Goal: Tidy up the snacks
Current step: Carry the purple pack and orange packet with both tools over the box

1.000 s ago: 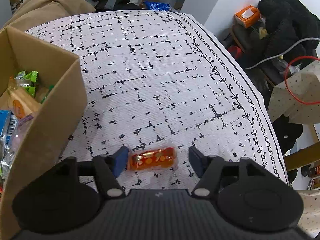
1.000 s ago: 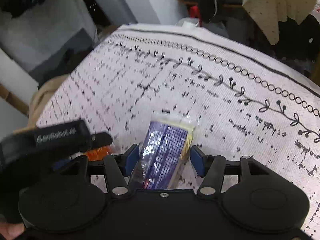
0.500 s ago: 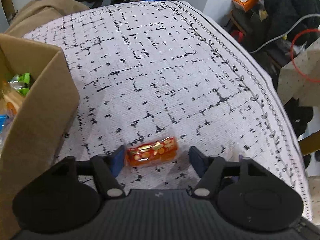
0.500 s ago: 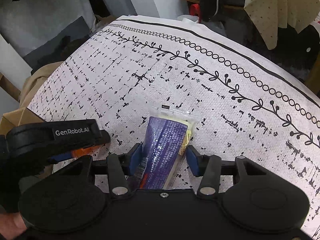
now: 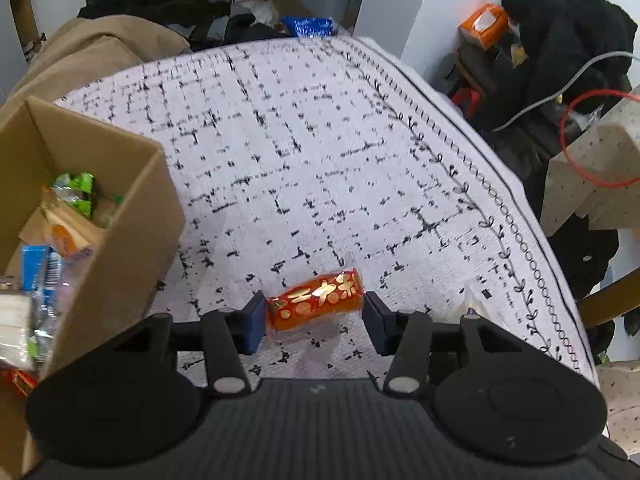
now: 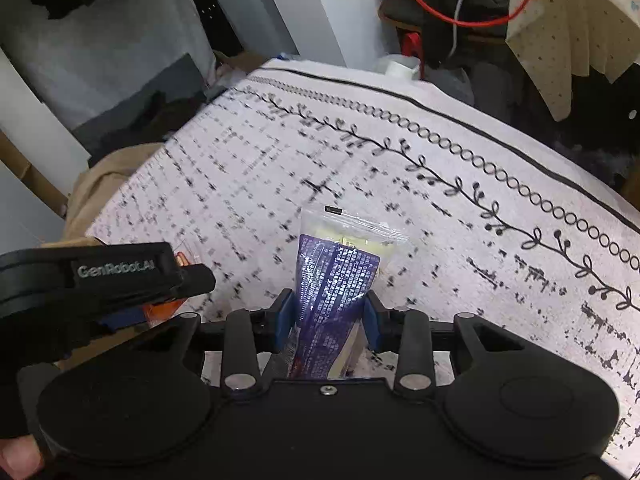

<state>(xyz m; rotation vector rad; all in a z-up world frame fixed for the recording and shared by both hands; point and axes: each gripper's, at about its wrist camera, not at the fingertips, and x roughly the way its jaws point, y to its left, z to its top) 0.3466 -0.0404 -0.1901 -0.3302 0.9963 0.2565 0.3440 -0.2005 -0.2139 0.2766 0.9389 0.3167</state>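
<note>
An orange-red snack packet with gold print [image 5: 316,300] sits tilted between the blue pads of my left gripper [image 5: 316,320]. Its ends touch both pads as the jaws are closing, and a shadow lies under it on the black-flecked white tablecloth [image 5: 320,160]. My right gripper [image 6: 326,316] has its jaws closing on a purple packet with a clear yellow top [image 6: 336,268], and the packet is pinched narrow at the pads. At the left stands an open cardboard box [image 5: 132,240] holding several snacks, green packets [image 5: 76,194] among them. The left tool's black casing [image 6: 112,276] shows in the right wrist view.
The table's edge curves down the right side, marked by a black leaf border [image 5: 480,216]. Beyond it lie black clothes [image 5: 568,20], an orange tissue box [image 5: 484,30] and a red cable [image 5: 592,140]. A tan coat [image 5: 96,52] lies behind the box.
Both pairs of jaws have narrowed onto their packets. The orange packet has tilted and lifted slightly with the left gripper. The purple packet is now squeezed at the pads.
</note>
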